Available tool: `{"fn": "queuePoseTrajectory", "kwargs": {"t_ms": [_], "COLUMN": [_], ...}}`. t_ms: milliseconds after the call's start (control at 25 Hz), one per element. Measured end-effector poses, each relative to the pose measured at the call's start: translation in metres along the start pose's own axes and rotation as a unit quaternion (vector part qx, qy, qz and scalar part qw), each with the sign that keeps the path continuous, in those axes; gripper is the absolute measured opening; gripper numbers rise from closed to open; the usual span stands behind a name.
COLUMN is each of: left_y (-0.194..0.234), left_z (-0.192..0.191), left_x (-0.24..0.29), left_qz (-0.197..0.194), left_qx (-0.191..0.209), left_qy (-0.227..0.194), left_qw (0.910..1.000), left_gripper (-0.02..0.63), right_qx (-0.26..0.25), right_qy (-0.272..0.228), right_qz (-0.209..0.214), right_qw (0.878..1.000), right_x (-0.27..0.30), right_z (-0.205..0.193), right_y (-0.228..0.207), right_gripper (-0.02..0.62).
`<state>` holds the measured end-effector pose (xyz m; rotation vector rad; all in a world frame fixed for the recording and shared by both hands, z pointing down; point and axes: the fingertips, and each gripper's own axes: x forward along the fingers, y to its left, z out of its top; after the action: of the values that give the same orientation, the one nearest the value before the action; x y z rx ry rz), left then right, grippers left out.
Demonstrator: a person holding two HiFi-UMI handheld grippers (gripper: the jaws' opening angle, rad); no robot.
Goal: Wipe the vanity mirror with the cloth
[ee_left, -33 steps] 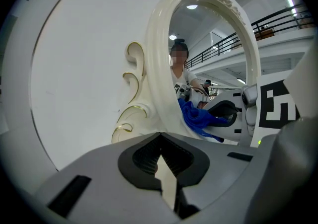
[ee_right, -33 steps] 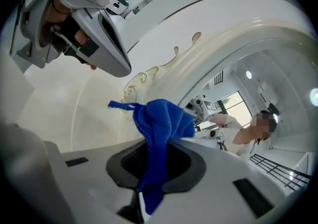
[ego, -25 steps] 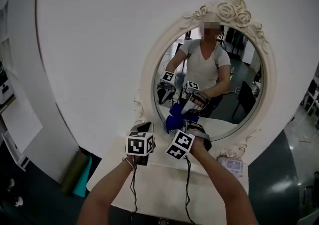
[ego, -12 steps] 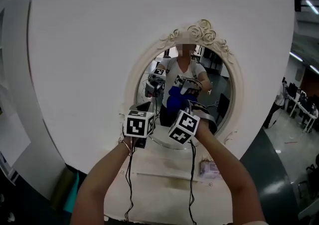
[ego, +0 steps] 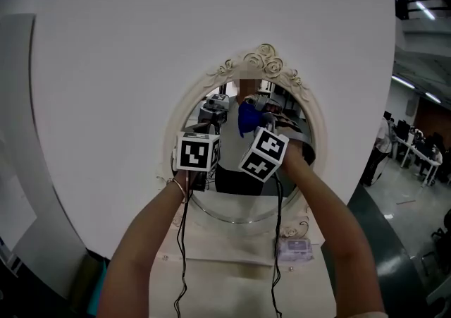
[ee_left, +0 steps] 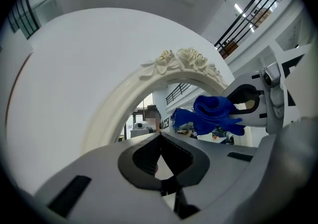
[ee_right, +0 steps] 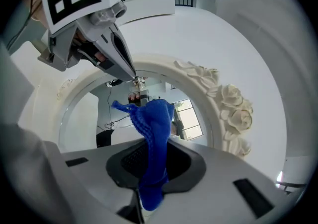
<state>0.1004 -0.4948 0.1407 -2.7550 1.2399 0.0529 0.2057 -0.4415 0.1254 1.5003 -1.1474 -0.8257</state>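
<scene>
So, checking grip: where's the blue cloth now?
The blue cloth is pinched in the right gripper, up at the top of the mirror, just below the rose crest in the head view.

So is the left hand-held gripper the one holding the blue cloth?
No, the blue cloth is pinched in the right hand-held gripper; the left hand-held gripper is shut and empty.

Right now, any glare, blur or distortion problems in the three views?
Head view: fisheye bows the white wall, ceiling lights blow out upper right, mirror evenly lit. Left gripper view: dark vignette, near foreground soft, cloth sharp. Right gripper view: same vignette, bright window reflection beside the cloth.
</scene>
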Motion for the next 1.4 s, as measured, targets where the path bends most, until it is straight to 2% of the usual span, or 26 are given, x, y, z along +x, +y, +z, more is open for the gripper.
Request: {"fn": "queuePoseTrajectory", "kwargs": {"t_ms": [280,520,880,1120,1400], "left_y": [0.002,-0.004,-0.006,-0.007,-0.005], "left_z": [0.062,0.085,0.076,0.043,0.009], "left_x": [0.005,0.008,0.019,0.024,0.019], "left_qz": [0.011,0.007,0.007,0.007,0.006], "left_qx": [0.005,0.015,0.015,0.013,0.004], "left_qy": [-0.028,-0.038,-0.029,-0.001,0.013], "left_qw": [0.9995,0.9991,0.9994,0.9999,0.9999], "left_gripper": [0.005,0.003,0.003,0.003,0.003], "right_qx": [-0.072,-0.101,-0.101,-0.093,-0.076], "right_qy": [-0.008,0.007,0.010,0.008,0.007], "right_qz": [-0.044,-0.031,-0.025,-0.005,0.019], "right_qw": [0.996,0.994,0.994,0.996,0.997], "right_x": [0.000,0.007,0.015,0.015,0.018], "right_z": [0.022,0.024,0.028,0.029,0.024], "right_y": [-0.066,-0.087,-0.084,-0.067,-0.034], "right_gripper": [0.064,0.064,0.064,0.064,0.064]}}
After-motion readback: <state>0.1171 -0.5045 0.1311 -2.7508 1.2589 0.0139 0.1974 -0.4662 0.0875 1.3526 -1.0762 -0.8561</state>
